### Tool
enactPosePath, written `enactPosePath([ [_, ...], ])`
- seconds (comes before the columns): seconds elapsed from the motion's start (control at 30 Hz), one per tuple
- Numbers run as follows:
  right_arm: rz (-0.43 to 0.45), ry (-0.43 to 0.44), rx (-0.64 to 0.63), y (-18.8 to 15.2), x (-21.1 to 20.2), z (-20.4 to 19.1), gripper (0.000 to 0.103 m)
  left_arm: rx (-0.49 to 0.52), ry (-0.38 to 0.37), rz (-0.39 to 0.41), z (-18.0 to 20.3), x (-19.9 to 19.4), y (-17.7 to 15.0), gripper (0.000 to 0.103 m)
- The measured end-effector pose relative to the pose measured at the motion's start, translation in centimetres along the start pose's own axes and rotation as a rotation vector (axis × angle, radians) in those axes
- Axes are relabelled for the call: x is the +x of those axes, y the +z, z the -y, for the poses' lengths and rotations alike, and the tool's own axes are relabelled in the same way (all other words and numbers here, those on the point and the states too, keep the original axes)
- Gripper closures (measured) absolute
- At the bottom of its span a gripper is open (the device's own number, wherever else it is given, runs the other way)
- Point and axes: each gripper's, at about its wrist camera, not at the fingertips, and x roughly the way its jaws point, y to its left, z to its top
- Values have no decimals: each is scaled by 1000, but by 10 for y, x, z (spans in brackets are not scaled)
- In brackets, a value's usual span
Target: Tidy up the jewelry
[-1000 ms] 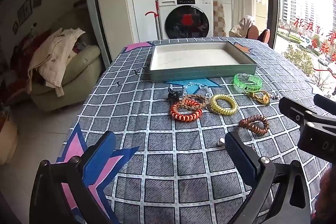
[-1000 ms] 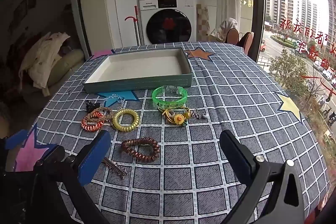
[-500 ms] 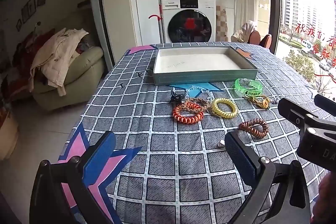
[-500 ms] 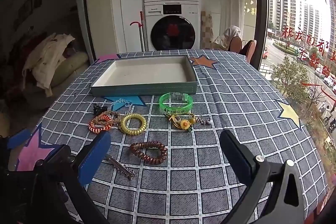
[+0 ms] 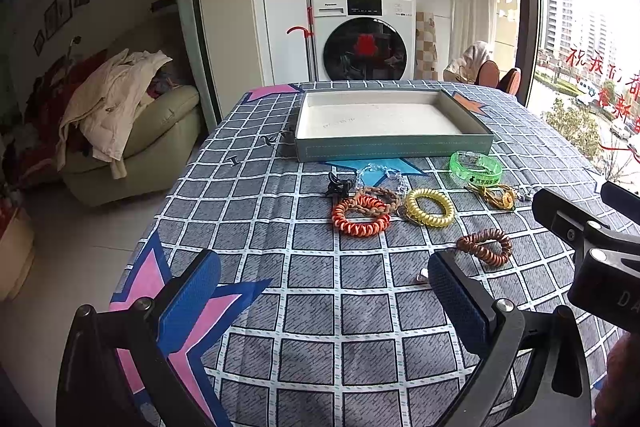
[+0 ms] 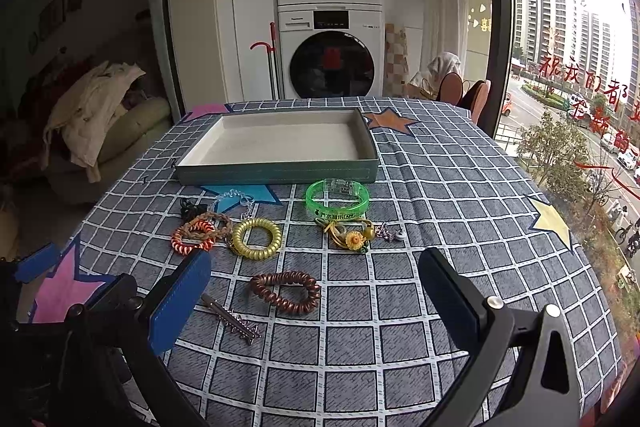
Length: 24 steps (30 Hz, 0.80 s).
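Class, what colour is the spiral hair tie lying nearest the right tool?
Coppery brown spiral hair tie; clearest in the right wrist view.

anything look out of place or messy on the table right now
Nothing is damaged or spilled, but every piece lies loose on the tablecloth while the tray is bare. The braided brown band overlaps the orange coil tie, and the metal hair clip lies askew, apart from the rest.

Left gripper [image 5: 324, 291]: black frame, two fingers faced with textured blue pads [image 5: 190, 297], silver screws at the finger joints.
Right gripper [image 6: 316, 287]: same black frame, blue pads [image 6: 180, 301], silver screws; its housing carries white lettering, partly cut off, in the left view.
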Motion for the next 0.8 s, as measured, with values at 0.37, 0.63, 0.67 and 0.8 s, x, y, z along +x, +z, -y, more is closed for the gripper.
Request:
enactPosePath([
  [0.37,9,2,4,2,-2,0,0,3,-1,2,1,0,0,0],
  [0.63,12,4,6,2,-3,1,0,4,-1,4,2,0,0,0],
  [0.67,12,6,6,2,-3,1,0,4,-2,4,2,0,0,0],
  [0.8,13,7,6,3,-4,1,0,3,-2,2,2,0,0,0],
])
